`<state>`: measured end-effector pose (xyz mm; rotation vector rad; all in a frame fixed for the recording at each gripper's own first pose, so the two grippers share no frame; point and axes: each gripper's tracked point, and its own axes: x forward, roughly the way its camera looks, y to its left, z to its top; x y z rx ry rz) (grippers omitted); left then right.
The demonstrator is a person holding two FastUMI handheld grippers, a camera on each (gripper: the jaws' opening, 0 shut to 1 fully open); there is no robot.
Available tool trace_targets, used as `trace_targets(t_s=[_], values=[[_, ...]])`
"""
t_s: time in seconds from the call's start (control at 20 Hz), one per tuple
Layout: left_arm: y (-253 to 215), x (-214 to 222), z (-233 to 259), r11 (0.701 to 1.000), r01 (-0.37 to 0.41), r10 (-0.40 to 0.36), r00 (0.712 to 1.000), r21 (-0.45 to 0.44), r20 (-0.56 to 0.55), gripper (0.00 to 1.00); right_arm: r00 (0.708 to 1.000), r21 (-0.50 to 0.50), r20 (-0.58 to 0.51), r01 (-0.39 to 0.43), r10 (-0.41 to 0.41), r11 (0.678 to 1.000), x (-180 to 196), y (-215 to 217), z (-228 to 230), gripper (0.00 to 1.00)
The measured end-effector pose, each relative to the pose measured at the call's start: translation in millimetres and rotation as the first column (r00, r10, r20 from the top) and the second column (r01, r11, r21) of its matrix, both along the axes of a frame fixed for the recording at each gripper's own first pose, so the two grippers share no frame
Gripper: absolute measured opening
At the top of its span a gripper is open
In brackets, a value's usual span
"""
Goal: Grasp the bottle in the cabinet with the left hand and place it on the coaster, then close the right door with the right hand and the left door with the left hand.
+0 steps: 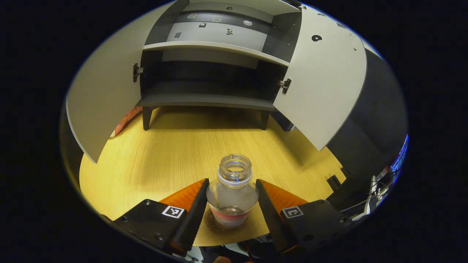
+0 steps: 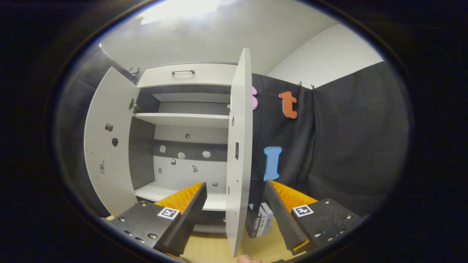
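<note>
Left gripper view: bottle (image 1: 233, 191) between fingers (image 1: 193, 213).

Place: a recording booth dressed as a home corner, not a lived-in room.
Walls: black cloth (image 2: 347, 146) hangs clipped in front of a plain white wall (image 2: 329, 54).
Furniture: a grey-and-white cabinet (image 1: 212, 47) on short legs stands on a yellow wood-grain table (image 1: 175, 153), both doors open.
Shelves: nearly bare, with small stickers on the back panel.
Equipment: cables (image 1: 376, 190) lie at the table's edge.
</note>
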<state>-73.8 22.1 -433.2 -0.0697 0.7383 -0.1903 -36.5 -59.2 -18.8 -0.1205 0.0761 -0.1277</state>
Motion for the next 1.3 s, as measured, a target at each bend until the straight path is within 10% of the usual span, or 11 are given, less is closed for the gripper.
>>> trace_targets(t_s=[1.3], values=[[-2.2, -10.7, 34.4, 0.994, 0.038, -0.043, 0.998, 0.104, 0.048, 0.82, 0.999, -0.007, -0.030, -0.016, 0.015, 1.000, -5.5, 2.8, -12.1, 0.97]])
